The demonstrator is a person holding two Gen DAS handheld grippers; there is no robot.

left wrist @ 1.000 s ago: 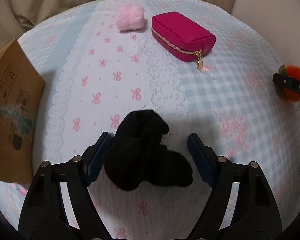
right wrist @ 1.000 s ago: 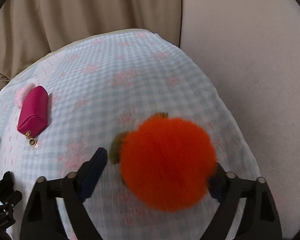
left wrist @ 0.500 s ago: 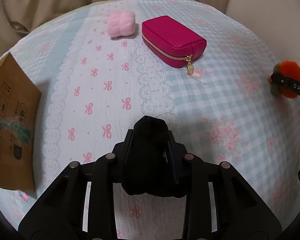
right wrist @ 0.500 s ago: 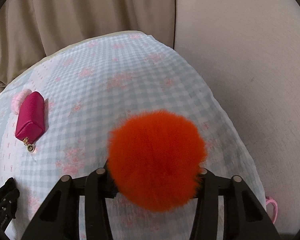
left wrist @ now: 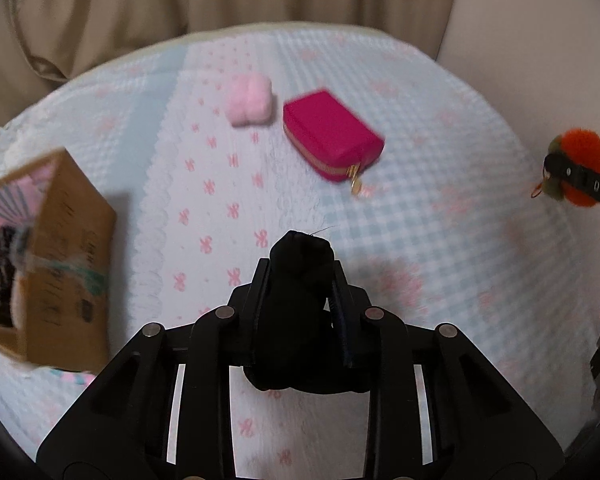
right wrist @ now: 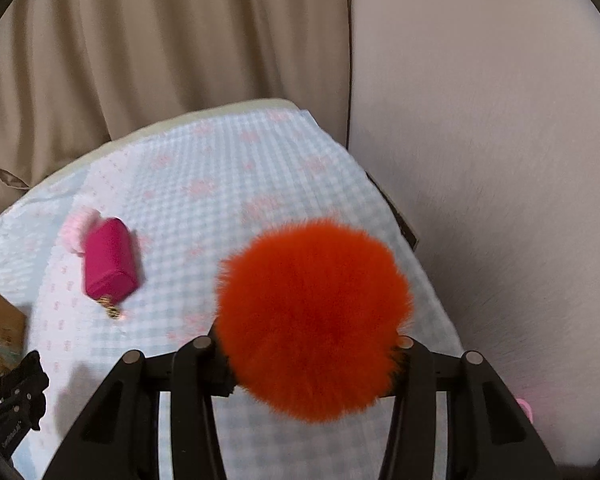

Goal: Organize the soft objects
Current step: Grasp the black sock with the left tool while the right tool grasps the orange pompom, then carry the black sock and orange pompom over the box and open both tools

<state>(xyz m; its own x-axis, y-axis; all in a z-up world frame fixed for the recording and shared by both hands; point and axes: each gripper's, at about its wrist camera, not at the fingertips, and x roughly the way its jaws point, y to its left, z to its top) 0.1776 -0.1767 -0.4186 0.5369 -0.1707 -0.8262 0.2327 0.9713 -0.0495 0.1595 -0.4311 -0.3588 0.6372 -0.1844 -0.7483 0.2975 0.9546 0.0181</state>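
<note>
- The left claw (left wrist: 300,276) is clamped on a black soft bundle of fabric (left wrist: 298,300), its two black fingers pressing the cloth from both sides so that the bundle bulges out above and below them.
- The black bundle hangs clear of the bed cover (left wrist: 440,208), a quilted cloth in pale blue check with pink bows and a white lace strip.
- The right claw (right wrist: 312,344) is closed on a fluffy orange pom-pom ball (right wrist: 314,316), whose fur hides most of both fingers; the ball is held above the bed cover (right wrist: 220,184).
- In the left wrist view the same orange ball (left wrist: 584,160) shows at the far right edge, with a greenish tuft at its side, gripped by the other claw's black finger.
- A bright pink rectangular zip pouch with a gold pull (left wrist: 332,134) lies on the cover, and a pale pink fluffy puff (left wrist: 251,98) lies just beside it, on its far left side.
- A brown cardboard box (left wrist: 68,264) stands at the left of the cover, open at the top; its contents are blurred.
- Beige curtains (right wrist: 160,48) hang behind the bed, and a pale wall (right wrist: 480,120) is to the right.
</note>
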